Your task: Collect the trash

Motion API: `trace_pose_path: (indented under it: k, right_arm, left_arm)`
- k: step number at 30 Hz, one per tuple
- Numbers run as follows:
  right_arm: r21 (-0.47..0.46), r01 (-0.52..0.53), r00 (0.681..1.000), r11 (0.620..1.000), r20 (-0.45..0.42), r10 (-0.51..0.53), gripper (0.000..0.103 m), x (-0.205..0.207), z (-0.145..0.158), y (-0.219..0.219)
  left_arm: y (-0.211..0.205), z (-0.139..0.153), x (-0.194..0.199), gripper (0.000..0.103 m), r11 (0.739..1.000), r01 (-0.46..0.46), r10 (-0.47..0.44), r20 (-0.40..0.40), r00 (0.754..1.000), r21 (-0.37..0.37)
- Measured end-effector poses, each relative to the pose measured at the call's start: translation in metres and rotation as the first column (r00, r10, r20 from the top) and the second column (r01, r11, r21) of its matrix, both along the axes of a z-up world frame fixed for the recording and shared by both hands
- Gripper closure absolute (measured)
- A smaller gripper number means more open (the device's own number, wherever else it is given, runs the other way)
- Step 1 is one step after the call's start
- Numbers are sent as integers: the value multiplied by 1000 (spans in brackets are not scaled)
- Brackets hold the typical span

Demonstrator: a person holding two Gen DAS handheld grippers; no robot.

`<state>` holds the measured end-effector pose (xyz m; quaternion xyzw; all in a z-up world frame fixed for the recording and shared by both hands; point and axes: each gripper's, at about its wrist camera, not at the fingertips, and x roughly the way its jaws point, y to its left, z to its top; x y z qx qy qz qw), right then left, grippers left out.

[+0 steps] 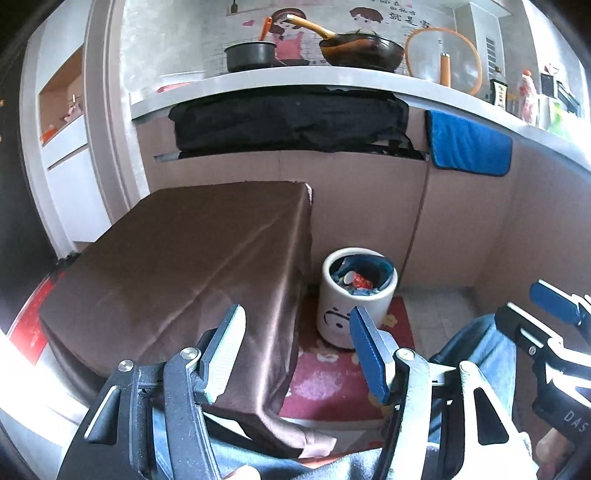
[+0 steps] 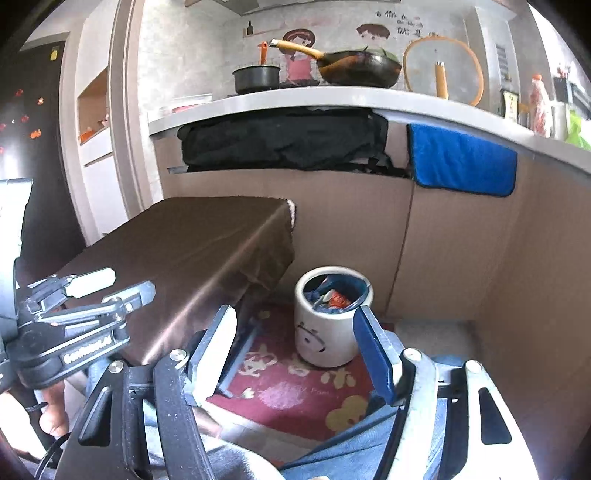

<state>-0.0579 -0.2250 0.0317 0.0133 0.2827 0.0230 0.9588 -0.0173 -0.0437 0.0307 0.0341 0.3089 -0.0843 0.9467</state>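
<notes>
Left gripper fingers wide, empty; right gripper fingers wide, empty; trash already inside bin on floor beside counter corner; counter top bare; task looks near finished.

A home kitchen is showing itself here: a wok and a small pot are sitting on a white counter under a cartoon wall sticker, with a blue towel hanging below and sauce bottles standing along it.
</notes>
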Motion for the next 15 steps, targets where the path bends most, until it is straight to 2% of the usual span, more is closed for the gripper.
trace_pose_path:
  k: [15]
  right_arm:
    - [17,-13,1000,1000,-15,13,40,-1,1,1]
  left_arm:
    - [4,1,4,43,1000,-4,4,-26,1000,4]
